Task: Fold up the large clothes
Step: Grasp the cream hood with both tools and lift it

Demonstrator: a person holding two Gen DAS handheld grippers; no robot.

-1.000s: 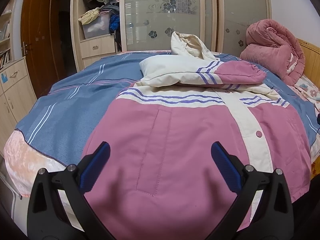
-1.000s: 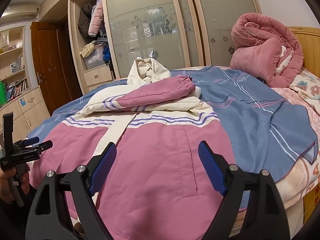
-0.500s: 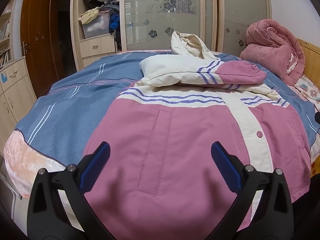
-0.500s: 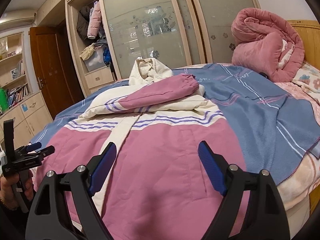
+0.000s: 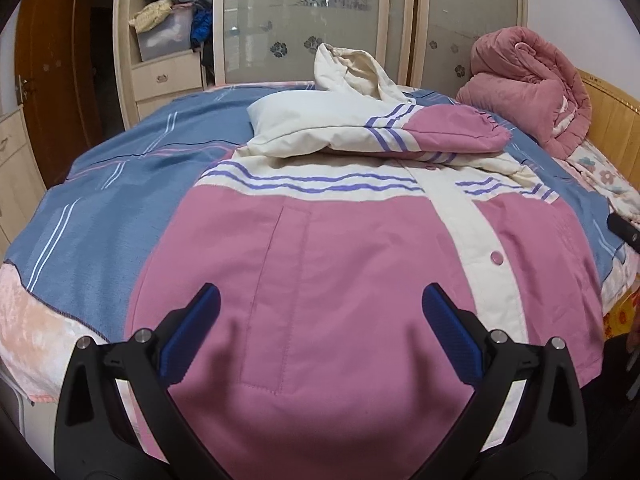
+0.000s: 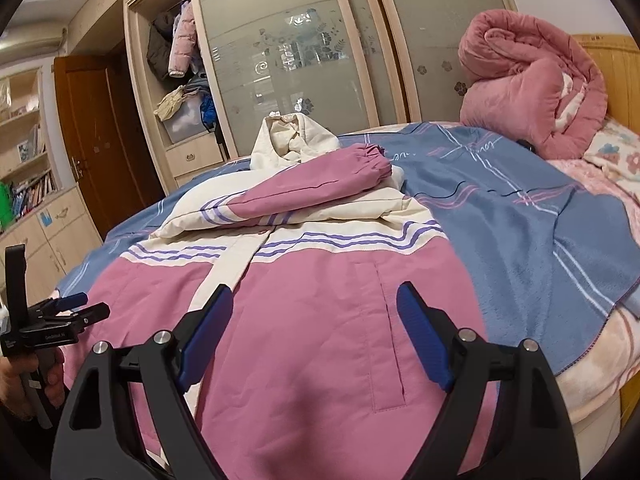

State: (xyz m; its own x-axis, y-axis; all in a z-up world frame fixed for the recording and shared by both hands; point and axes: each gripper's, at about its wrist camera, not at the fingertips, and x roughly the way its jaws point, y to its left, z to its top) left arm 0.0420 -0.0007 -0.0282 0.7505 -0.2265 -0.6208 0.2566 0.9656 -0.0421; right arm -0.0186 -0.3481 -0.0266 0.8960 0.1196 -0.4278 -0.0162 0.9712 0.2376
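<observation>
Left gripper (image 5: 320, 312): hovering with its blue pads spread wide, gripping nothing.
Jacket (image 5: 340, 264): lying flat just ahead of and below both tongs, its pink hem nearest them, its sleeve (image 6: 320, 192) folded across the chest farther ahead.
Right gripper (image 6: 314, 308): hanging over the hem with its fingers gaping apart, empty.
Blue blanket (image 6: 520, 216): spreading under the jacket, right of the right tongs.

The jacket (image 5: 340, 280) is smooth matt woven cloth, stitched and lightly padded. Under it the blue blanket (image 6: 520, 220) looks fleecy. At upper right the pink quilt (image 6: 532, 92) is plush. Wardrobe doors (image 5: 304, 12) are frosted glass in pale wood; the headboard (image 6: 608, 64) is glossy wood.
</observation>
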